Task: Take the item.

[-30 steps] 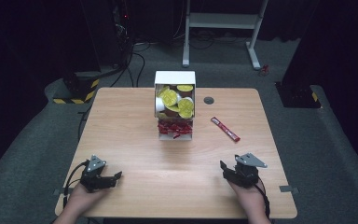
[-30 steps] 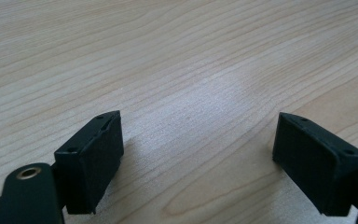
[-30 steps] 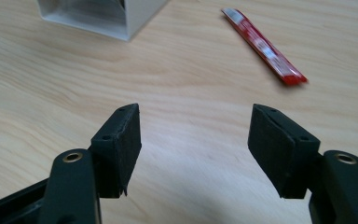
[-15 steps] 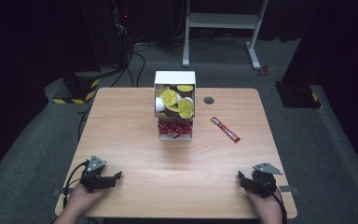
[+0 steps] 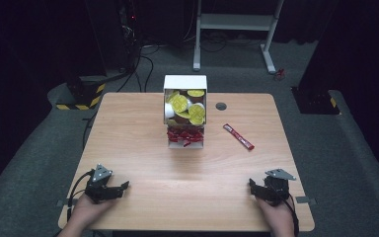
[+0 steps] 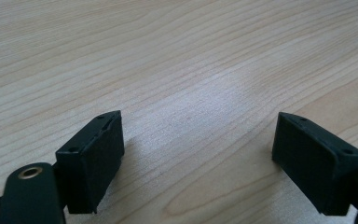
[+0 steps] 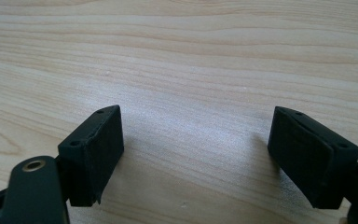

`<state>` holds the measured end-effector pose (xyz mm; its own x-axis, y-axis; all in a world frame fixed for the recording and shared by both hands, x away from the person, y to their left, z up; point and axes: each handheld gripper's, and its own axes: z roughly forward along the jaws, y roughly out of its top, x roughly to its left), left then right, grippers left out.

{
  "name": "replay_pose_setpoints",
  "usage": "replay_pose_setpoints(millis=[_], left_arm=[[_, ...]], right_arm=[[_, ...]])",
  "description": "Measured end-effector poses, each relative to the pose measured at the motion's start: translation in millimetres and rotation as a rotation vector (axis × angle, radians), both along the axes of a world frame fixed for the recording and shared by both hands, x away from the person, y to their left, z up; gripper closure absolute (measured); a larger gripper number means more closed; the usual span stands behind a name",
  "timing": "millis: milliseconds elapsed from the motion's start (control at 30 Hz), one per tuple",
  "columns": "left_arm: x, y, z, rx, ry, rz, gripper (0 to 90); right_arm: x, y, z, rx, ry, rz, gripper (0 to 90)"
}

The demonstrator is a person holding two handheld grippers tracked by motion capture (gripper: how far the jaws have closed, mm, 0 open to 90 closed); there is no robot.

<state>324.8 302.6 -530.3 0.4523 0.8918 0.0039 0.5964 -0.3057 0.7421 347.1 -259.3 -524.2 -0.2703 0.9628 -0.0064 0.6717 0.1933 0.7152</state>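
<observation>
Black jaws, left gripper (image 5: pixel 124 185): spread wide with nothing between them, bare wood in the gap, as its own view (image 6: pixel 198 161) shows.
Black jaws, right gripper (image 5: pixel 251 184): have just been opening and now stand wide apart, nothing between them, plain wood in the gap in its own view (image 7: pixel 196 156).
Left hand (image 5: pixel 86 213): at the near left corner, gripper resting low on the table and pointing right.
Right hand (image 5: pixel 278 220): at the near right corner, gripper low over the table and pointing left.
Table (image 5: pixel 143 128): pale wood with a fine grain.
White box (image 5: pixel 185 110): far centre, well apart from both grippers, open side up, yellow-lidded cups (image 5: pixel 180 103) in the far part and red sachets (image 5: pixel 185 136) in the near part.
Red stick packet (image 5: pixel 238 137): lying flat just right of the box, slanted.
Round grey hole (image 5: pixel 221 106): far of the packet.
</observation>
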Motion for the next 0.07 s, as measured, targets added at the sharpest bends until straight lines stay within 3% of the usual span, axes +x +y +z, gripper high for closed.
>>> replay_pose_setpoints(millis=[67], left_arm=[[-0.6,-0.1,-0.1,-0.003,-0.001,0.005,17.2]], right_arm=[[-0.3,-0.6,0.0,0.001,0.000,0.005,18.0]])
